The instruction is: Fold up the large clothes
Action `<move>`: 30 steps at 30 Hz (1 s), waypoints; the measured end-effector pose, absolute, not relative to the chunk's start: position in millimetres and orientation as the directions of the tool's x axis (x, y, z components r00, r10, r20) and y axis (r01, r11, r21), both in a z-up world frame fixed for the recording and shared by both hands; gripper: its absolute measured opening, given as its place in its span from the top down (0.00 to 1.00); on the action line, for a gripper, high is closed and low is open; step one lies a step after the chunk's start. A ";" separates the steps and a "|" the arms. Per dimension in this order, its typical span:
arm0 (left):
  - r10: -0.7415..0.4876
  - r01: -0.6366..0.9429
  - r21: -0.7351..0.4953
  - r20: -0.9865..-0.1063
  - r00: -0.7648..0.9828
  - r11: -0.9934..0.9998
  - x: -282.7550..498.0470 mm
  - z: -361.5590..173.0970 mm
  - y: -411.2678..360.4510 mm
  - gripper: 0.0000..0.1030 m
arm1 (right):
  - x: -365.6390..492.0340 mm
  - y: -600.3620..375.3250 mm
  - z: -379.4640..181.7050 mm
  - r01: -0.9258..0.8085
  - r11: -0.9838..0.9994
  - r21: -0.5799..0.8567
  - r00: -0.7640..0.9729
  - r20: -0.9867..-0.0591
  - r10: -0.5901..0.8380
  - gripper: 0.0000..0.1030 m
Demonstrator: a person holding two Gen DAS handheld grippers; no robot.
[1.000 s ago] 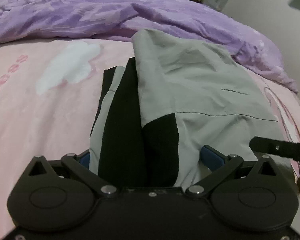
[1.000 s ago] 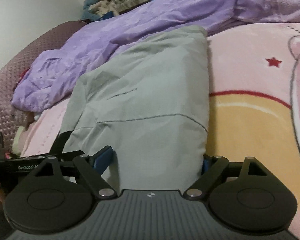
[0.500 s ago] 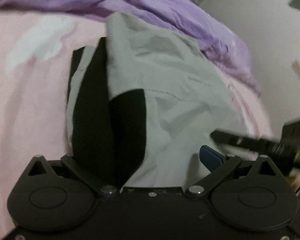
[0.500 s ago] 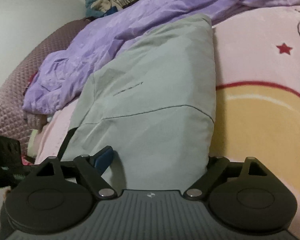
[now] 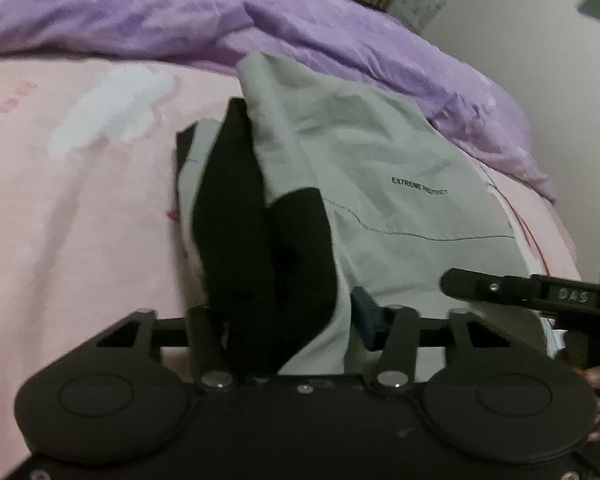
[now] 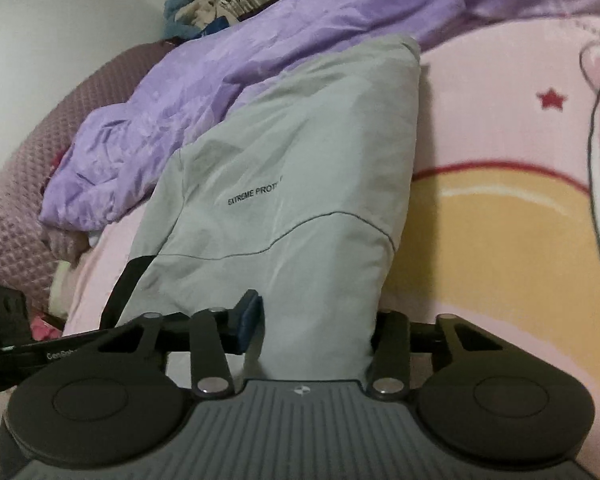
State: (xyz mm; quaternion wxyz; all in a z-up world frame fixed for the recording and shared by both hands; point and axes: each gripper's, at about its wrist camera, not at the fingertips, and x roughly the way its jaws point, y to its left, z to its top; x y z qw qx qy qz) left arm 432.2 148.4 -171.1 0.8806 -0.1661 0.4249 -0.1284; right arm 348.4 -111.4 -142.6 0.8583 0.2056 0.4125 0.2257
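Note:
A grey jacket [image 5: 380, 184] with black panels [image 5: 260, 248] and the print "EXTREME PROTECT" lies folded lengthwise on a pink bed. My left gripper [image 5: 280, 320] is shut on its near hem, where black and grey cloth bunch between the fingers. My right gripper [image 6: 312, 320] is shut on the jacket's [image 6: 300, 184] near grey edge. The right gripper's finger shows at the right of the left wrist view [image 5: 520, 284]. Both hold the near end lifted off the bed.
A pink blanket [image 5: 60, 220] with cartoon prints covers the bed [image 6: 500, 240]. A crumpled purple duvet [image 5: 180, 12] lies along the far side, also in the right wrist view [image 6: 260, 52]. A mauve quilted headboard [image 6: 40, 128] and a wall stand at the left.
Both grippers have drawn in closer on the jacket's near end and lifted it. The cloth has swung slightly and the views have tilted.

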 end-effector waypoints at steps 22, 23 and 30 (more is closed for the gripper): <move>-0.562 0.344 -0.455 -0.539 0.627 0.821 405.4 -98.2 -25.8 0.73 | 260.5 -265.5 -28.2 -0.219 0.897 0.385 0.728 -0.547 0.413 0.73; -0.576 0.361 -0.459 -0.531 0.621 0.812 405.4 -98.3 -39.7 0.73 | 255.8 -277.2 -26.8 -0.210 0.900 0.381 0.735 -0.546 0.403 0.73; -0.630 0.388 -0.499 -0.555 0.543 0.775 413.0 -129.2 -103.9 0.70 | 239.5 -342.4 -46.2 -0.137 0.907 0.399 0.750 -0.557 0.358 0.70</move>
